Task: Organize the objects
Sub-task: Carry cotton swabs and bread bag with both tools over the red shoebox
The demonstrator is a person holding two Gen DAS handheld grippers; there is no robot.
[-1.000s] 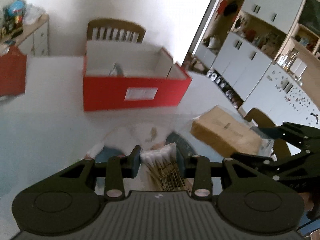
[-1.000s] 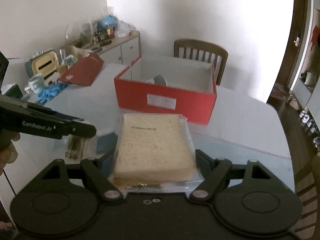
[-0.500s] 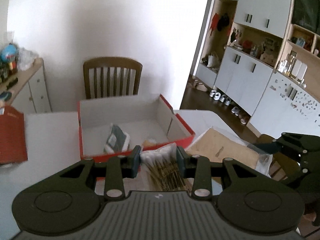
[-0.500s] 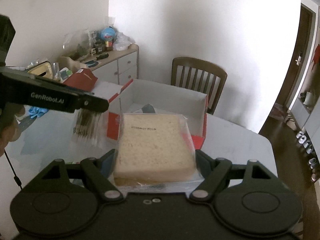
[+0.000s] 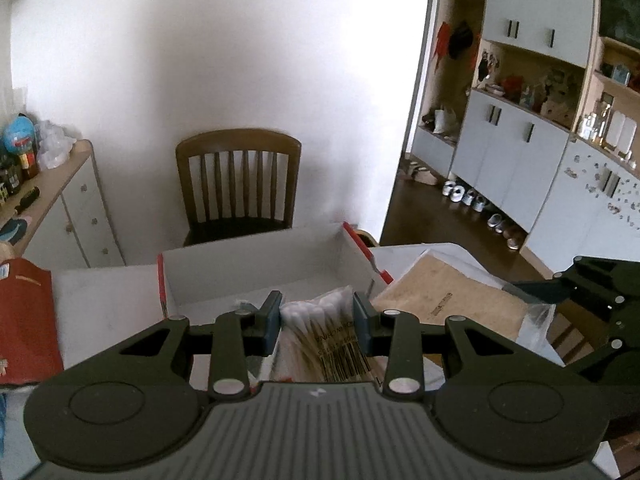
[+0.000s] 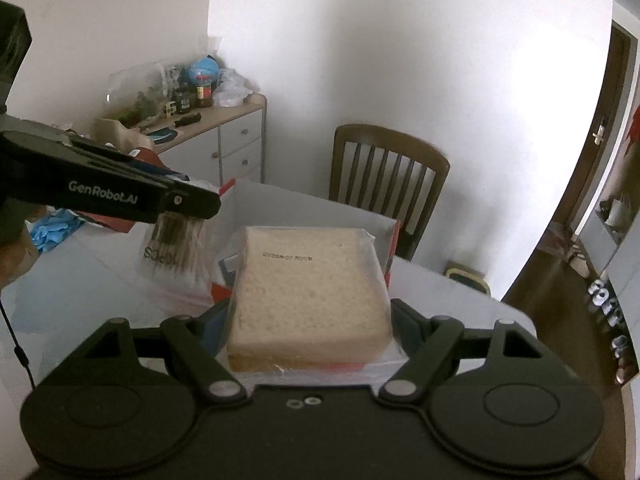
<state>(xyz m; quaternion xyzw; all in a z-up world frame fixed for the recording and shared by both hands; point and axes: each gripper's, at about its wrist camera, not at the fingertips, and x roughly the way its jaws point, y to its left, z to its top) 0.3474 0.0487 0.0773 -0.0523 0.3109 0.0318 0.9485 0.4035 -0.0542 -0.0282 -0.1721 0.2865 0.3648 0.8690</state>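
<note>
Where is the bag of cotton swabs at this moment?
The bag of cotton swabs is clamped in the left claw, held above the near edge of the red box, left of the bagged bread.

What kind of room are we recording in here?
Likely a home dining area: a wooden chair at a white table, a cluttered sideboard, and a wall unit with shoes lined up on the floor.

The red box stands open-topped, its back half bare. The swab bag and the bread, each clamped in a gripper, crowd its near rim side by side. A chair blocks the far side; the lid lies left.
</note>
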